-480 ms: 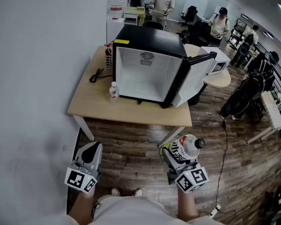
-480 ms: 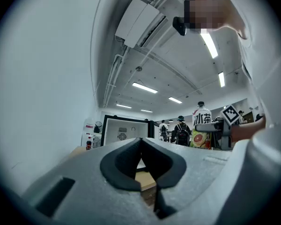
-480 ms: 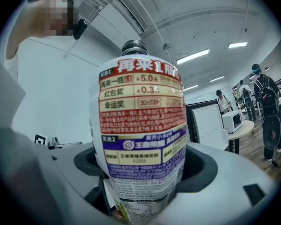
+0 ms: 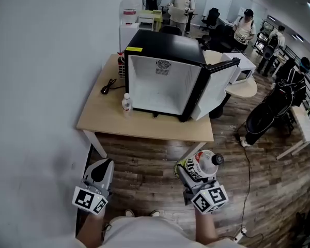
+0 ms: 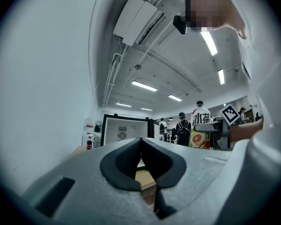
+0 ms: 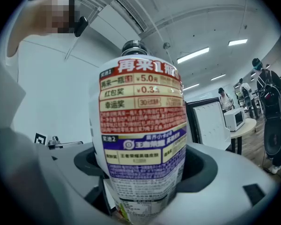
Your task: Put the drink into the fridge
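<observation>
Operator: Progress on the drink [image 4: 205, 163] transfer?

Technician: Right claw [image 4: 192, 172] is pinching the drink; left claw [image 4: 100, 170] is riding pressed together, empty. Fridge [image 4: 163, 81] is standing open on the bench [image 4: 108, 118], well ahead of both claws. Insertion is pending.

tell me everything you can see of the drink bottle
The bottle is plastic with a dark cap and a wrap label: red, white and purple panels of print, plus a grapefruit picture seen from the left gripper view. It stands upright in the air, clamped low on its body between the right gripper's jaws, above the floor, short of the table. Nothing else touches it.
</observation>
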